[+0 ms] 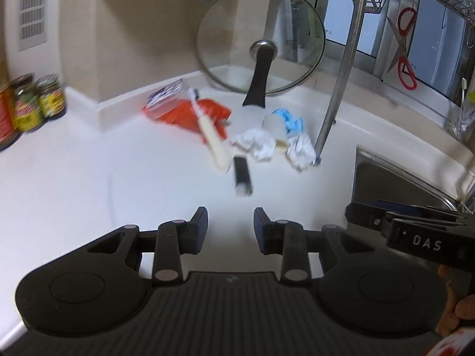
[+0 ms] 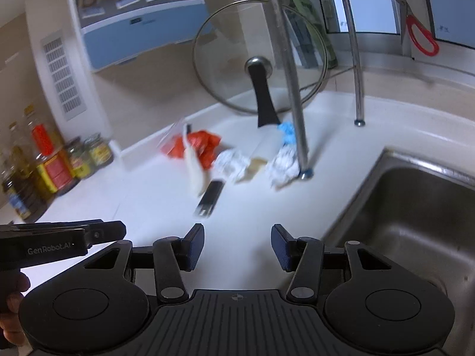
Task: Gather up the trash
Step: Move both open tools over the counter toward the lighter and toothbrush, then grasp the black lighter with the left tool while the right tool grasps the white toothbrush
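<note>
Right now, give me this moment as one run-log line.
left tongs: open, empty | right tongs: open, empty | trash: orange wrapper, two crumpled tissues, on counter | none collected yet

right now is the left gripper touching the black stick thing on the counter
Apart. In the left wrist view, bare white counter shows between the open left gripper and the small black stick, which lies beyond the fingertips.
</note>
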